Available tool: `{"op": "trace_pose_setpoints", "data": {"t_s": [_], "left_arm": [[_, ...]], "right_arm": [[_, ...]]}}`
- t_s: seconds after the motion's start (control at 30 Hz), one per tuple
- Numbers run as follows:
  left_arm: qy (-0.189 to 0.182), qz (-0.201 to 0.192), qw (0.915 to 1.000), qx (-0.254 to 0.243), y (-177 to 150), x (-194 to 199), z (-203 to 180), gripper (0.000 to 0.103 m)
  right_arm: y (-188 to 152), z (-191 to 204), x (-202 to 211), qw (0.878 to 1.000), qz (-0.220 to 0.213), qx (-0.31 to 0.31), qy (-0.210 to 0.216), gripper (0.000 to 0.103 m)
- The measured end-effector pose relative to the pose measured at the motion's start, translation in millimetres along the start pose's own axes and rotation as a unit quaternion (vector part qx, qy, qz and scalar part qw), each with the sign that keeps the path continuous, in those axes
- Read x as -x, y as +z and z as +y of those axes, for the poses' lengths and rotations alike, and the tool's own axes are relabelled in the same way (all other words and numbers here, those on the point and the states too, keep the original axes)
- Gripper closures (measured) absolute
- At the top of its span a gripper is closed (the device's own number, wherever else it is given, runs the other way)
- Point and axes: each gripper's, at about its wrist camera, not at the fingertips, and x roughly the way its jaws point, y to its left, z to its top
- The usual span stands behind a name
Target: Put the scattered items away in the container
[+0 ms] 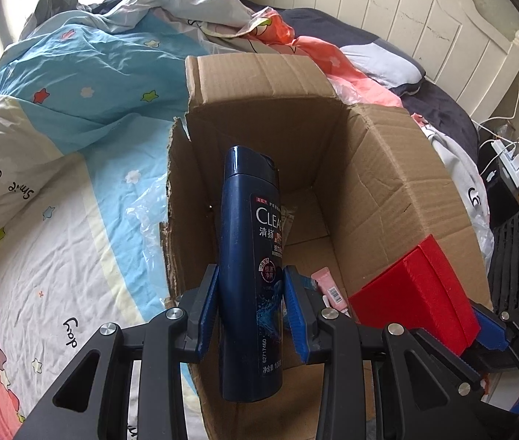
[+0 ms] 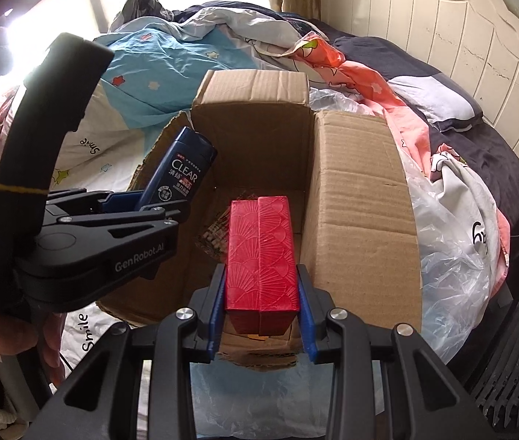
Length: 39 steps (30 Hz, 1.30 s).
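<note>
Over the open cardboard box (image 1: 387,183) on the bed (image 1: 58,256), both grippers hang loaded. On the left, the left gripper (image 1: 250,293) has its jaws clamped on a dark blue CLEAR shampoo bottle (image 1: 250,238), held cap-forward just inside the box's torn left wall. On the right, the right gripper (image 2: 261,308) is clamped on a red embossed box (image 2: 261,253) beside the right flap. Best lower each well inside before letting go, keeping them apart. Only the left view shows a pink tube (image 1: 327,288) on the box floor; only the right view shows the person's hand (image 2: 3,348).
</note>
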Motion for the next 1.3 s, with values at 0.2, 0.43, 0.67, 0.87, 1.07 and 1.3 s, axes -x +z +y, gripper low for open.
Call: {"op": "trace_pose_setpoints", "data": {"t_s": [0.2,0.43,0.67,0.87,1.07,1.3], "left_arm": [[0.001,0.01,0.9999,-0.004,-2,-11,-1,0.068],[0.003,0.013,0.9999,-0.002,-4,-14,0,0.068],[0.007,0.017,0.9998,-0.001,-4,-15,2,0.068],[0.015,0.015,0.9997,-0.007,-6,-15,0,0.053],[-0.003,0.002,1.0,0.005,-6,-6,1,0.025],[-0.004,0.006,0.9999,0.01,-5,-2,3,0.024]], "right_arm": [[0,-3,-8,1.0,0.006,-0.002,-0.001,0.071],[0,-2,-10,1.0,0.008,0.002,0.001,0.071],[0,-4,-13,1.0,0.006,-0.006,-0.001,0.071],[0,-5,-13,1.0,0.007,-0.003,-0.005,0.07],[3,-6,-14,1.0,0.011,-0.006,-0.008,0.062],[4,-6,-11,1.0,0.009,-0.013,-0.005,0.059]]}}
